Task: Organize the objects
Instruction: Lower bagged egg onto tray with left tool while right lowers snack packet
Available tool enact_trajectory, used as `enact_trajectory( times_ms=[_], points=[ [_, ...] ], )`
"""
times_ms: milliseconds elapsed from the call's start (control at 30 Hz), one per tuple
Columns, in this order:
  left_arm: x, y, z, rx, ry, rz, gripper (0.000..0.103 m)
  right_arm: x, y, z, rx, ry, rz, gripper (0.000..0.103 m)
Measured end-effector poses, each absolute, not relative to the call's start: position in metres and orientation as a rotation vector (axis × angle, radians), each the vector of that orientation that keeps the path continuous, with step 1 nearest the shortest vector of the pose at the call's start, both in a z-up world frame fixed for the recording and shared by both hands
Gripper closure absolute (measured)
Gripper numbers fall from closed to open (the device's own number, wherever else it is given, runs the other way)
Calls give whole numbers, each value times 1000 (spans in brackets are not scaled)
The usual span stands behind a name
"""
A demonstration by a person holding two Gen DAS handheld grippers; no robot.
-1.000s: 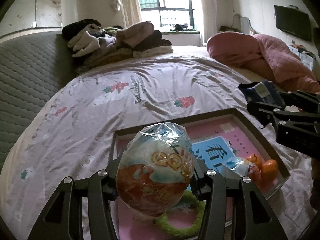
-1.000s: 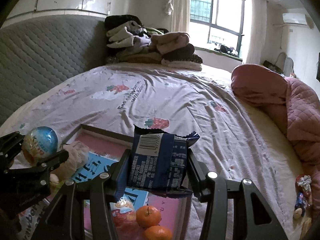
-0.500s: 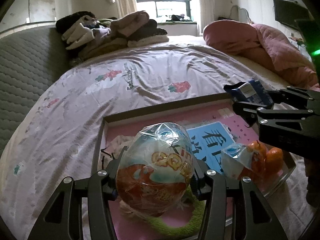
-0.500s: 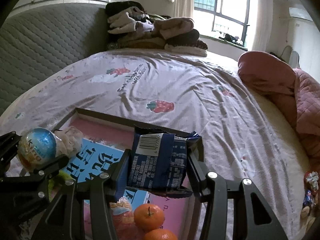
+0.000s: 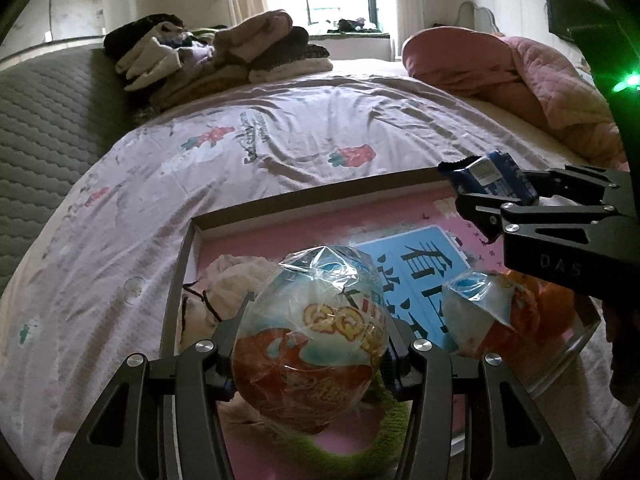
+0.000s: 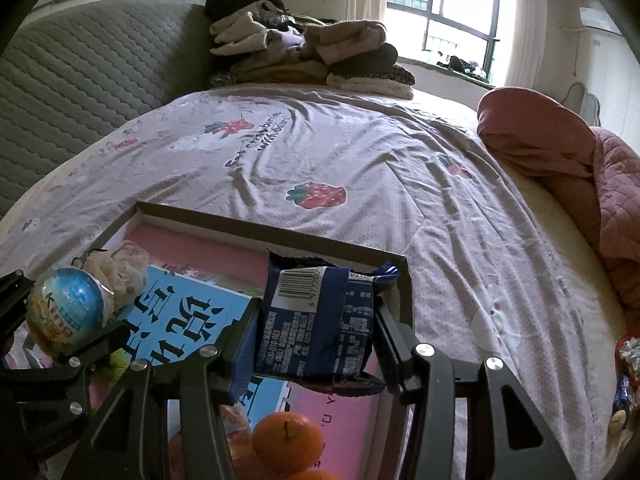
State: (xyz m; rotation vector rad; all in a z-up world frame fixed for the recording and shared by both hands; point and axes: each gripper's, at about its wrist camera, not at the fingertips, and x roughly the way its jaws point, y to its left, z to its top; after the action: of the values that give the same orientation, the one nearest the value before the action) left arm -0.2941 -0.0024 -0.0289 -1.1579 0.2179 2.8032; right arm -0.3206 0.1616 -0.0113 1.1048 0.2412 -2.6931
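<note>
My left gripper [image 5: 316, 344] is shut on a plastic-wrapped toy egg [image 5: 310, 332], held above the left half of a dark-rimmed tray [image 5: 312, 200] with a pink and blue floor. My right gripper [image 6: 316, 320] is shut on a blue snack packet [image 6: 316, 320], held above the tray's [image 6: 280, 232] far right corner. In the tray lie a crumpled white cloth [image 5: 228, 276], a green fuzzy ring [image 5: 384, 436], a second wrapped egg [image 5: 476, 316] and oranges [image 6: 288, 440]. The egg also shows in the right wrist view [image 6: 68, 312].
The tray lies on a bed with a strawberry-print sheet [image 5: 280, 136]. Folded clothes [image 5: 216, 56] are piled at the head, beside a grey quilted headboard [image 6: 80, 92]. A pink quilt [image 5: 520, 80] lies to the right. Small wrapped sweets [image 6: 624, 368] lie on the sheet right of the tray.
Both grippers have moved forward over the tray with their loads. The white cloth in the tray has come into the left wrist view.
</note>
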Motion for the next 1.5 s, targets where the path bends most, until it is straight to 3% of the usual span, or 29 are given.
enact_trajectory(
  times_ms=[800,1500],
  points=[
    [-296,3,-37,-1172,236,2778,50,-328,168,-31,1196,249,-2678,51],
    [-299,5,-49,-1216,237,2767,49,-335,177,-39,1318,139,-2632,51]
  ],
)
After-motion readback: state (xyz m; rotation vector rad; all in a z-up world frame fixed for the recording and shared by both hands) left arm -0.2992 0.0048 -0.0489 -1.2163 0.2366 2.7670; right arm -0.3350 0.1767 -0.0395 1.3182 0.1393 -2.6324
